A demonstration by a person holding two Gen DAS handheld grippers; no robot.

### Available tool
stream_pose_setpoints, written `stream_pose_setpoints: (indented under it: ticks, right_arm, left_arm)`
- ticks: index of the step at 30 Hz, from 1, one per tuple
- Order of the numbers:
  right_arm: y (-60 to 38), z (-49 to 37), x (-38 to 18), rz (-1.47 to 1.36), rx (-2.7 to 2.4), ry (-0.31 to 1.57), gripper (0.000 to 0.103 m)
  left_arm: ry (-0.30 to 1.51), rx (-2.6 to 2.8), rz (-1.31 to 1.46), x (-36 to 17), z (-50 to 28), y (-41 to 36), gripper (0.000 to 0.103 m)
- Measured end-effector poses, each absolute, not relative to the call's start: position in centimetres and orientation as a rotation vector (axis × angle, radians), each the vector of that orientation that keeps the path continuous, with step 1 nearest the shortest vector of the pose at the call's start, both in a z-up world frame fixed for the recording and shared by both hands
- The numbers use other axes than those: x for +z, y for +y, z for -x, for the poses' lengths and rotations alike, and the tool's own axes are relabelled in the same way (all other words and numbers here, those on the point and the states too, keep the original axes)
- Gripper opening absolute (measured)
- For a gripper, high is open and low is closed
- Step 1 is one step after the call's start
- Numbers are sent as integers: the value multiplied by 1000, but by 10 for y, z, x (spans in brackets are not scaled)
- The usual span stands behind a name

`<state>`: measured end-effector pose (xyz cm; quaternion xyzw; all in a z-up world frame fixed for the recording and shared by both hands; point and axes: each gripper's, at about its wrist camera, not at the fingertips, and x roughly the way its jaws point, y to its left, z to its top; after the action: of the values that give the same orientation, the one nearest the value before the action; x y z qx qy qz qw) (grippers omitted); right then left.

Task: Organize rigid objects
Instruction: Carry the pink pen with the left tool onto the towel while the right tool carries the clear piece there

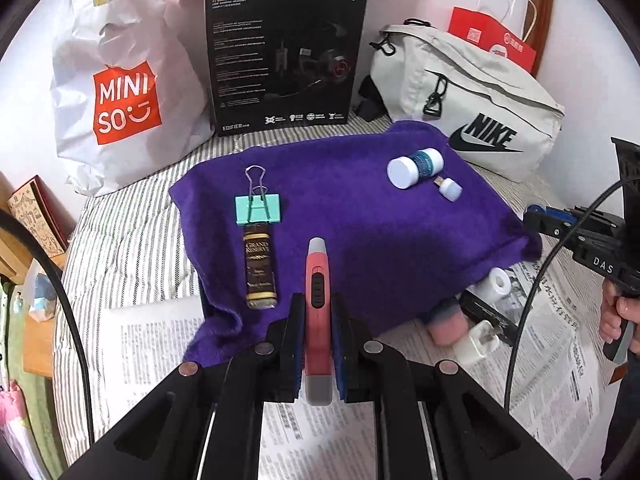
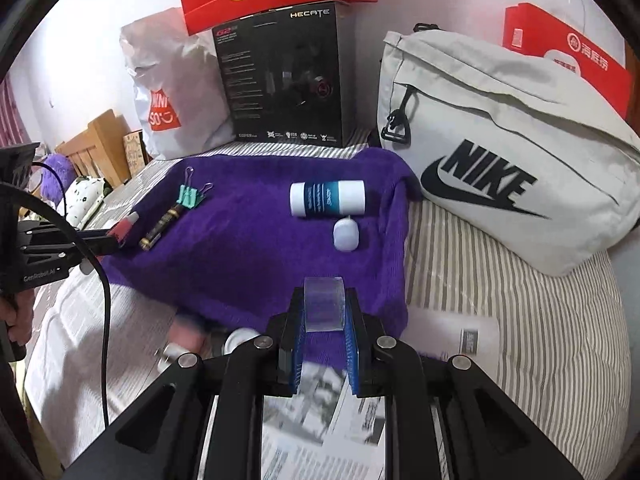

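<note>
My left gripper (image 1: 319,304) is shut on a pink utility knife (image 1: 317,280) with grey ends, held above the near edge of a purple towel (image 1: 360,232). On the towel lie a teal binder clip (image 1: 258,208), a dark stick packet (image 1: 260,270), a white-and-blue bottle (image 1: 416,166) and a small white adapter (image 1: 450,188). My right gripper (image 2: 324,296) is shut on a clear plastic tape roll (image 2: 323,306), over the towel's (image 2: 260,248) near right corner. The left gripper (image 2: 114,240) shows at the left of the right wrist view, and the right gripper (image 1: 536,216) at the right of the left wrist view.
A Miniso bag (image 1: 120,92), a black headset box (image 1: 284,56) and a grey Nike bag (image 1: 472,100) line the wall behind the towel. A white tape roll (image 1: 500,282), a pink block (image 1: 446,326) and a white plug (image 1: 478,346) lie on newspaper (image 1: 552,320) on the striped bed.
</note>
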<state>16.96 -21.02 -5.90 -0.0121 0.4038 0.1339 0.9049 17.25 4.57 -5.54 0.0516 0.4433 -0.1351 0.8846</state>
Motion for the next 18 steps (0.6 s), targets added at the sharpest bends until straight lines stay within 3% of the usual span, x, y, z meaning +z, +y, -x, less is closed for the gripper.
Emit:
stream_pose_setpoints:
  ticks: [18]
  right_arm:
    - [-194,-238,-105,98,271,950,17]
  left_arm:
    - [973,-277,-98,-80,-220,48,12]
